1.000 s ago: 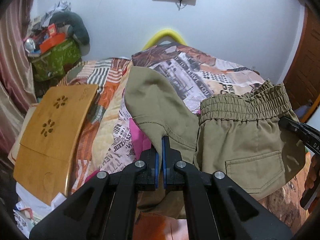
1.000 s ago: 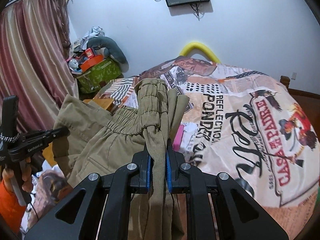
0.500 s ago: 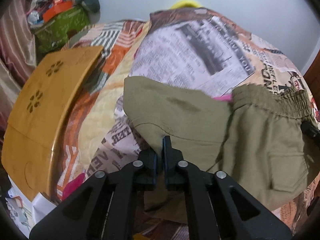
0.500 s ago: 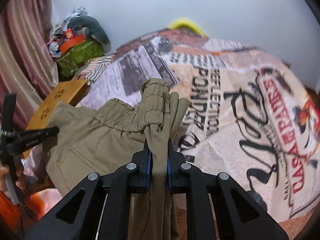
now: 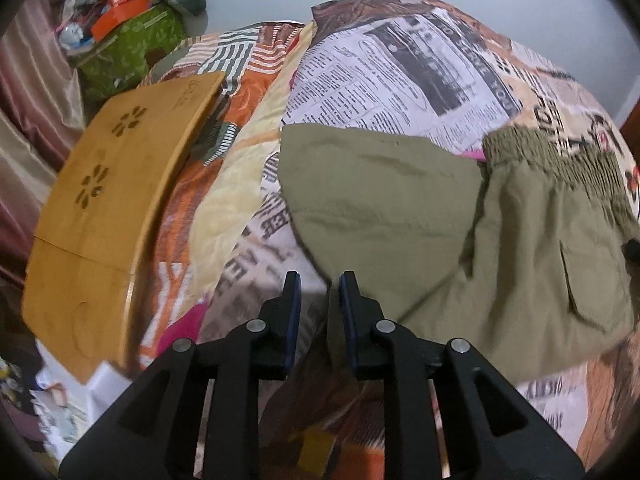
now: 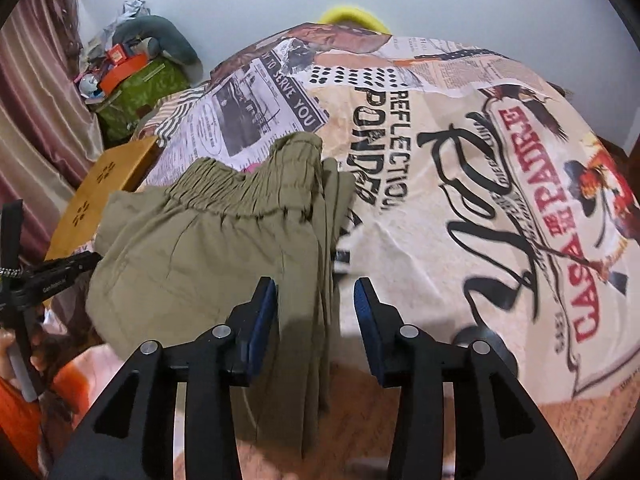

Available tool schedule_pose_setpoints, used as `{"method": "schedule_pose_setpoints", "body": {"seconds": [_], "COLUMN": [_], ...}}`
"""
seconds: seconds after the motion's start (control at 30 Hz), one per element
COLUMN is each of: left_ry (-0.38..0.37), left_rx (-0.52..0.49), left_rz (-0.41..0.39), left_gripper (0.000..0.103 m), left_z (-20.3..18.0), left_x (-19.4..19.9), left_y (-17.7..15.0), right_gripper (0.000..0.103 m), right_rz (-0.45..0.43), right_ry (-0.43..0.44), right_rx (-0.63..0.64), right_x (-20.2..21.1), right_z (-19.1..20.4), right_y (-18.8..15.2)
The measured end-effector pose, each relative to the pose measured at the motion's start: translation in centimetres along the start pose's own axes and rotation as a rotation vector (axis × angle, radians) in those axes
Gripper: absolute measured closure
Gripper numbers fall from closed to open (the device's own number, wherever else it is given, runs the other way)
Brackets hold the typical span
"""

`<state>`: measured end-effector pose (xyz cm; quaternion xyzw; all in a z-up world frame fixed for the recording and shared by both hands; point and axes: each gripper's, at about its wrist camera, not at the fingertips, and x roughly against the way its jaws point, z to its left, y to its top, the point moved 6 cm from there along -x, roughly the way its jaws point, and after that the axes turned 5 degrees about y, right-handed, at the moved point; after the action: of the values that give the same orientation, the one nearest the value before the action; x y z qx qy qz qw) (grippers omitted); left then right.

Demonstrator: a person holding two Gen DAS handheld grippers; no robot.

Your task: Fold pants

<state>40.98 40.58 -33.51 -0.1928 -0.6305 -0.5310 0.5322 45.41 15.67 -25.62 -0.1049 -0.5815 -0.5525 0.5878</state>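
Note:
The olive-green pants lie folded on the newspaper-print bedspread, elastic waistband at the far right. My left gripper is open and empty, its tips just off the near left edge of the cloth. In the right wrist view the pants lie left of centre. My right gripper is open, its jaws standing either side of the pants' bunched right edge, which rests between them unclamped. The left gripper shows at the left edge.
A wooden lap table lies on the bed's left side. A green box piled with clutter stands by the curtain. A pink cloth peeks out behind the pants. The printed bedspread stretches to the right.
Both grippers lowered the pants onto the bed and opened, letting go of the cloth. The pants now lie flat instead of hanging.

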Motion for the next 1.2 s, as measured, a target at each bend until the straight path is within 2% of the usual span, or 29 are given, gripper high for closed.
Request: {"method": "schedule_pose_setpoints", "body": {"seconds": [0.17, 0.3, 0.57, 0.67, 0.77, 0.87, 0.93, 1.07, 1.13, 1.2], "left_ry": [-0.014, -0.048, -0.148, -0.184, -0.188, -0.187, -0.177, -0.192, -0.200, -0.196], "left_rx": [-0.032, -0.035, -0.090, -0.087, -0.092, -0.097, -0.097, -0.075, -0.061, -0.054], "left_rz": [-0.030, -0.104, -0.378, -0.482, -0.599, -0.679, -0.738, -0.809, -0.848, -0.894], "left_gripper": [0.083, 0.083, 0.083, 0.083, 0.082, 0.073, 0.073, 0.072, 0.069, 0.054], "left_z": [0.1, 0.0, -1.8, -2.2, -2.5, -2.7, -2.8, -2.8, -2.8, -2.8], "left_x": [4.0, 9.7, 26.1, 32.0, 37.8, 41.5, 44.2, 47.6, 49.3, 50.6], "left_y": [-0.8, -0.8, -2.7, -4.5, -7.4, -10.1, -12.5, -15.5, -17.1, -18.7], "right_gripper": [0.066, 0.066, 0.066, 0.066, 0.066, 0.066, 0.066, 0.066, 0.066, 0.066], "right_rz": [-0.040, -0.109, -0.336, -0.426, -0.523, -0.593, -0.652, -0.739, -0.779, -0.807], "right_ry": [0.037, 0.065, 0.099, 0.119, 0.119, 0.120, 0.130, 0.143, 0.133, 0.120], "right_rx": [0.017, 0.041, 0.153, 0.190, 0.244, 0.288, 0.317, 0.344, 0.362, 0.370], "right_x": [4.2, 8.8, 20.3, 24.9, 29.5, 32.7, 35.2, 38.1, 39.2, 40.2], "right_z": [1.6, 3.8, 10.0, 12.3, 14.5, 16.2, 17.8, 19.8, 20.8, 21.4], "right_y": [0.1, 0.8, 0.5, -0.8, -3.0, -5.2, -7.2, -9.9, -11.1, -12.2]}}
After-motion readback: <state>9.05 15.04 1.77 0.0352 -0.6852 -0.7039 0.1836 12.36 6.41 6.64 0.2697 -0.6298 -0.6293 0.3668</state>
